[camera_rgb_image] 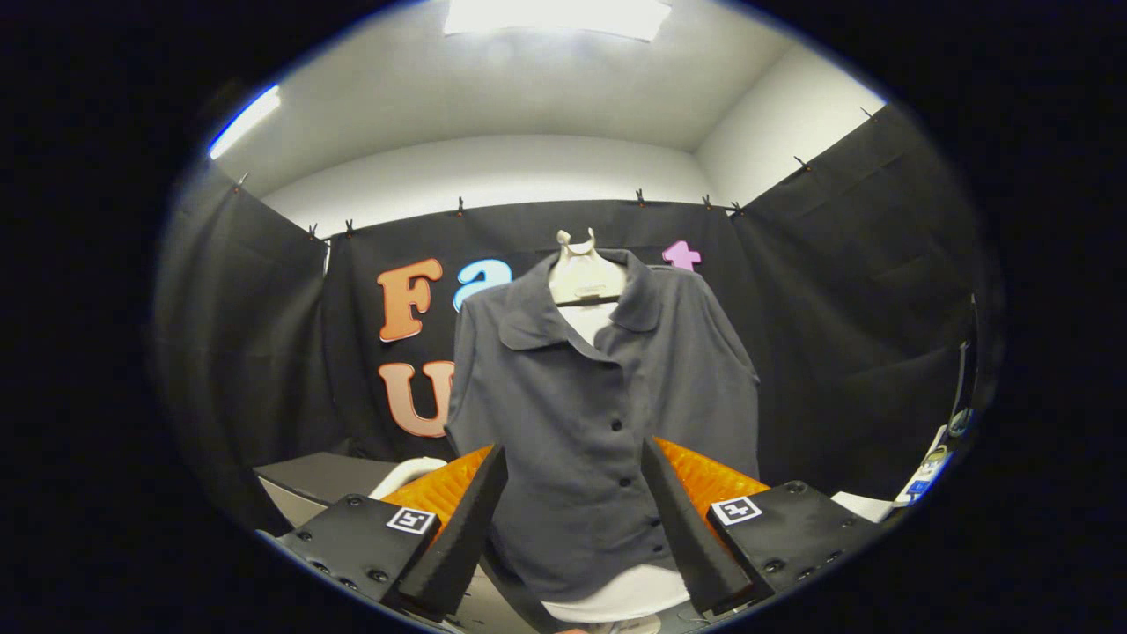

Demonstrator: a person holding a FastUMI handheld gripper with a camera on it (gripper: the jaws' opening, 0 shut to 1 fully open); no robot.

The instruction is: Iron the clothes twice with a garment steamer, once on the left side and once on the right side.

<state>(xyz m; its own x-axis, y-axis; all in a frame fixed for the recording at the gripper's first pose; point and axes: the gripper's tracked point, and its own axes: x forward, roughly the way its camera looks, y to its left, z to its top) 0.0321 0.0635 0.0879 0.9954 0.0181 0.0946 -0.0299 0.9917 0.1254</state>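
Gripper (572,519) fingers apart, empty, w/ shirt (599,423) just ahead. No steamer in hand yet; prob. fetch it first, then approach shirt's left side.

Shirt on bust form, dead ahead of gripper.
Shirt (599,414) hangs on the bust form (585,273), in front of the booth's back wall. Gripper (572,493) fingers spread wide apart, nothing between them but the shirt's lower front beyond them. Surface (326,480) sits low left behind the left finger; papers (867,506) lie right of the right finger.
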